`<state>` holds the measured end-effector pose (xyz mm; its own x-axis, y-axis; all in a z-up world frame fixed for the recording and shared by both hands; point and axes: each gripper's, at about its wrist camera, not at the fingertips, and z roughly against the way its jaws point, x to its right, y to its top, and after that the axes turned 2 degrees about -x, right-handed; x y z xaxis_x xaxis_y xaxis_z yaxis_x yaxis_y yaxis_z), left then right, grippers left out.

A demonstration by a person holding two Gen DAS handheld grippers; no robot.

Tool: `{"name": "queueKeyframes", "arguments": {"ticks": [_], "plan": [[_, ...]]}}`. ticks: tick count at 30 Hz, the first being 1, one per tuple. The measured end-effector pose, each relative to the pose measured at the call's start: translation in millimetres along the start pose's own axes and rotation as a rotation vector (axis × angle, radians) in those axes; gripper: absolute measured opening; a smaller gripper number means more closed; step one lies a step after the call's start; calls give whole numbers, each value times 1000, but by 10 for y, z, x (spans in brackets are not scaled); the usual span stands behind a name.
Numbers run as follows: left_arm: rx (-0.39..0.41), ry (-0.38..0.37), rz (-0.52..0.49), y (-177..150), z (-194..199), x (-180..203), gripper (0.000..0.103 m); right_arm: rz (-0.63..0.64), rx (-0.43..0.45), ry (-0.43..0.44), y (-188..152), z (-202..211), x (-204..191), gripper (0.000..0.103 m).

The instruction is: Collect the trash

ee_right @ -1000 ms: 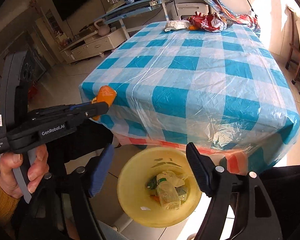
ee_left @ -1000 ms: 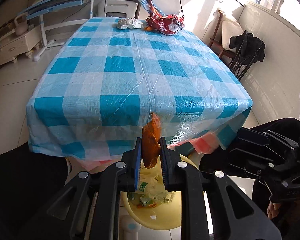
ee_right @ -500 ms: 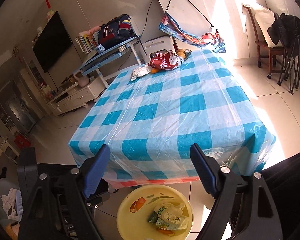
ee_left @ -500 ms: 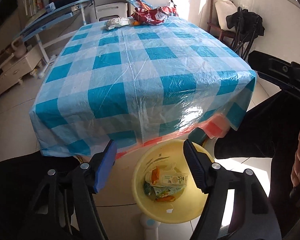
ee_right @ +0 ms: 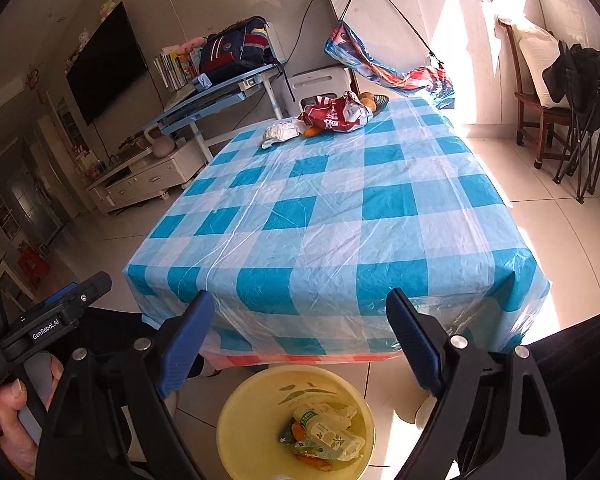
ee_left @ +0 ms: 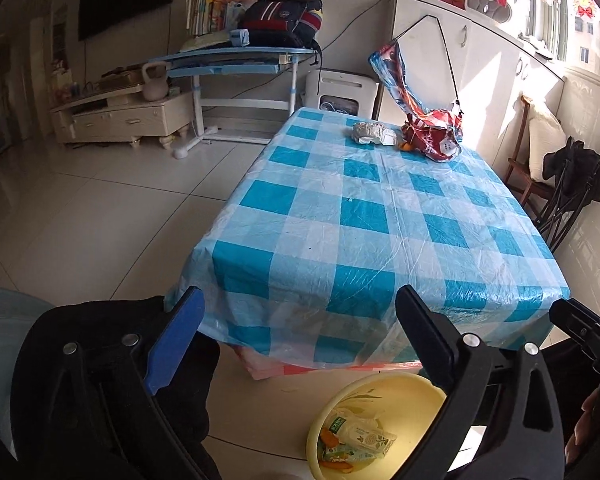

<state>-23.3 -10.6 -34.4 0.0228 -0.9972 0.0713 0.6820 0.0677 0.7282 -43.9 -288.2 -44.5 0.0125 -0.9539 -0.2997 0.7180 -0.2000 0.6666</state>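
Note:
A yellow bin [ee_left: 384, 394] stands on the floor below the near edge of the table and holds a plastic bottle [ee_left: 364, 436], wrappers and orange peel. My left gripper [ee_left: 300, 292] hangs above it, its jaws opening wide with nothing between them. My right gripper [ee_right: 300, 294] is over the same bin [ee_right: 256, 396], its jaws also opening and empty. At the far end of the blue checked tablecloth [ee_left: 364, 216] lie a crumpled white wrapper [ee_left: 374, 133] and a red bag [ee_left: 436, 136], the wrapper [ee_right: 282, 132] and bag [ee_right: 336, 114] also showing in the right wrist view.
A hand holds the left gripper's body [ee_right: 56, 320] at the left of the right wrist view. A chair with dark clothing [ee_left: 572, 176] stands right of the table, and a desk [ee_left: 228, 60] and low cabinet [ee_left: 128, 116] are at the back left. White floor tiles surround the table.
The left gripper let go of the orange peel, which now lies in the bin, and opened wide. Both views have tilted up toward the table. The right jaws spread slightly.

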Motion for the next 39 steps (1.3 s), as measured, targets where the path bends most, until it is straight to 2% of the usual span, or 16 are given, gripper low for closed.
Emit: {"name": "queueKeyframes", "arguments": {"ticks": [7,18,30,35,39], "plan": [[-14,24,28,-41,-84,-68,94,27,-19,0,-15,-51,-74,84],[5,44,-5,-60,-65,12,94,39,-25,-3,-33,-62,-99,84],[5,23,23,-46,-55,-28,95,55,-30,5,-40,-70,-152,85],[11,-12,43,74,-37,-82,95,61,-27,57,94,-15,-202,85],[17,-36,3,328,-108,-53,96,104,-19,83,386,-26,-197,88]]}}
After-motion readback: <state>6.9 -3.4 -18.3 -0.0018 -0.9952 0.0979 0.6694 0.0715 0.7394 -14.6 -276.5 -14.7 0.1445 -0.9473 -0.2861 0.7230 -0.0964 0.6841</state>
